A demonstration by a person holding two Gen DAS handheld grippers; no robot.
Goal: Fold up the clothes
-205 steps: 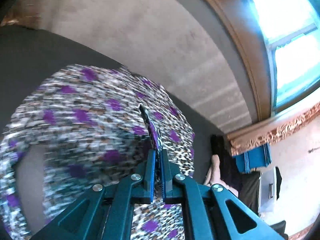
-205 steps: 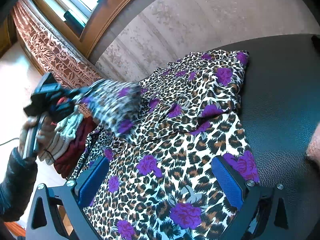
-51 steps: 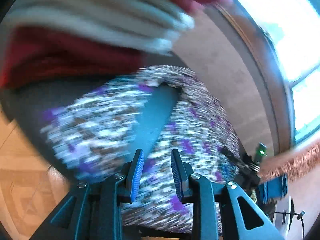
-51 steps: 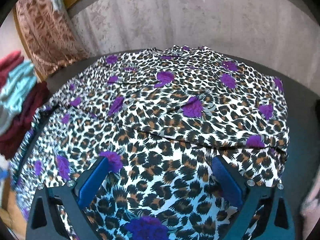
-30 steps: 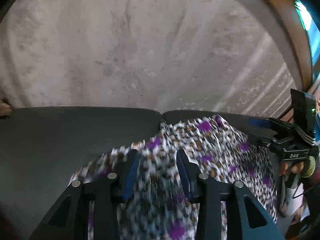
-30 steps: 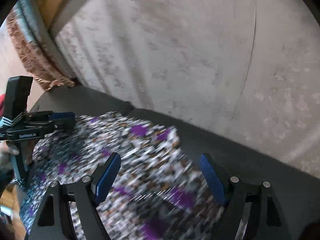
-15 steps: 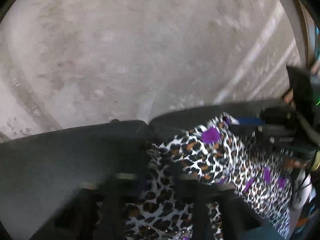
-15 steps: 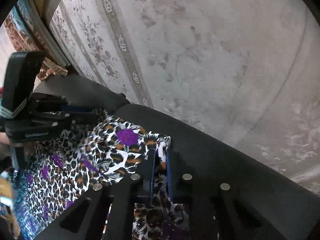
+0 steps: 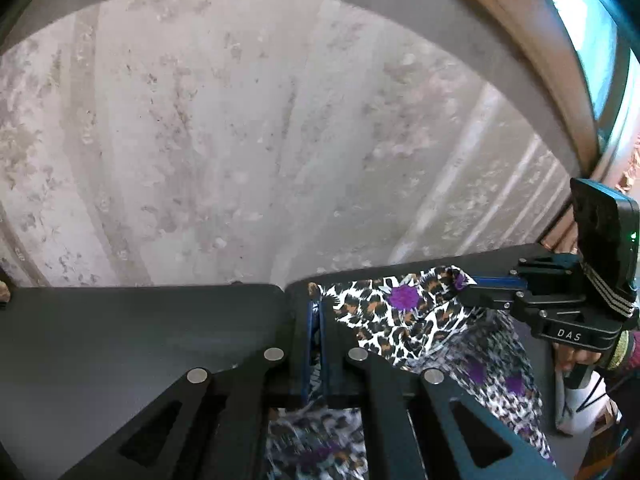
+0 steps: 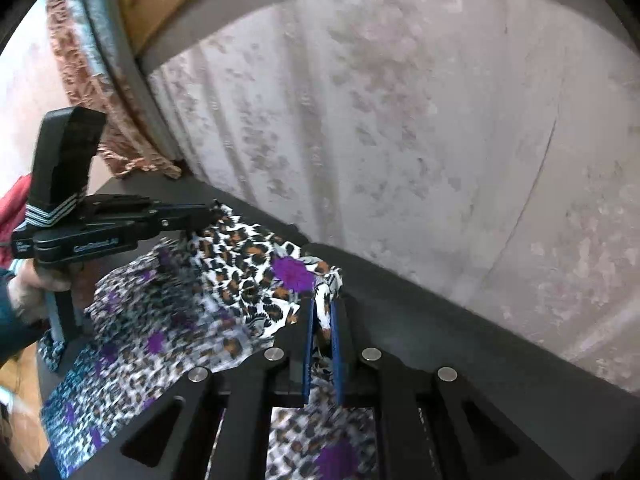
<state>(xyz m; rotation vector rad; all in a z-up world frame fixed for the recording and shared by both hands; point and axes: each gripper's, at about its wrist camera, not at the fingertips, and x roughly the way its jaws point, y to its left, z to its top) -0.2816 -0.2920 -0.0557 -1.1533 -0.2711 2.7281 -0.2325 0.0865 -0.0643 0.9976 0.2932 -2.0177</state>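
In the left wrist view, we see the left gripper (image 9: 316,320) with its blue-lined fingers drawn close together, pinching an edge of the leopard-print fabric with purple flowers (image 9: 404,320). The cloth stretches from the pinch toward 3 o'clock, where the right gripper (image 9: 470,284) has its fingertips clamped on the far corner. Below our own fingers, at 6 o'clock, the hanging part of the garment is blurred and partly covered by the gripper's black frame, so we cannot make out its folds. The dark grey padded surface (image 9: 140,328) lies under and to 9 o'clock of the pinch. The pale patterned wall (image 9: 240,140) fills the upper half, and a wooden window frame (image 9: 532,32) curves through 1 o'clock. The person's hand on the right gripper's handle at 4 o'clock is mostly hidden.

In the right wrist view, we see the right gripper (image 10: 322,312) closed tight on a corner of the same fabric (image 10: 248,264), the print bunched between the blue pads. Toward 9 o'clock the left gripper (image 10: 212,212) grips the opposite corner, with a hand (image 10: 28,288) on its handle, cut off by the frame's edge. The lower cloth around 7 o'clock is smeared. A brown lace curtain (image 10: 100,100) hangs at 10 o'clock beside the wall (image 10: 400,120); something red at the left edge is too cropped to identify.
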